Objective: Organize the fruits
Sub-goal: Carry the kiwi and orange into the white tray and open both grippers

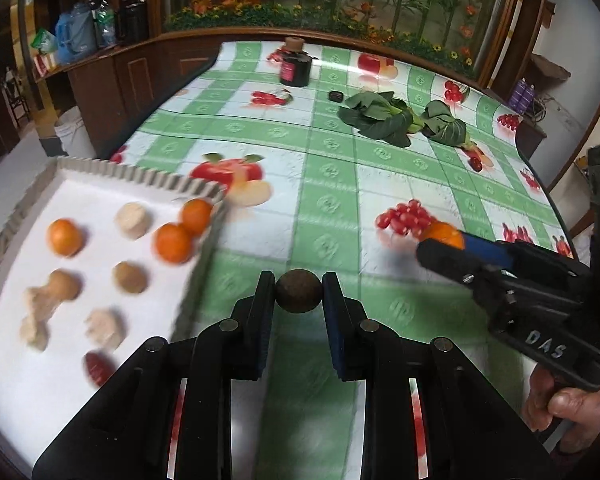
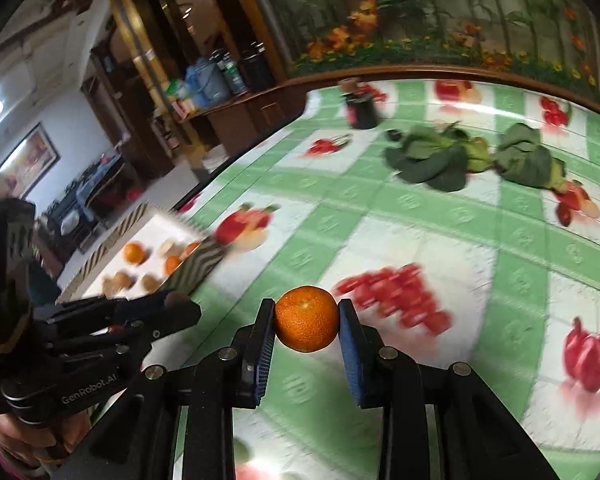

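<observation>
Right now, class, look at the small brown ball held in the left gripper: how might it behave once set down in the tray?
The brown ball looks round, so it will probably roll on the flat white tray. Its surface seems matt and rough, so it likely won't slip from the left gripper. It keeps its shape between the pads, suggesting it is fairly firm.

Left claw [image 2: 172, 300] reads "GenRobot.AI"; right claw [image 1: 440, 246] "DAS".

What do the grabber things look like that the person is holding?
Both are black plastic tools with two flat fingers faced in ribbed blue pads. The left gripper has round silver pivot bolts, and "GenRobot.AI" is printed in white on its side. The right gripper looks the same, with the white letters "DAS" on its handle.
</observation>
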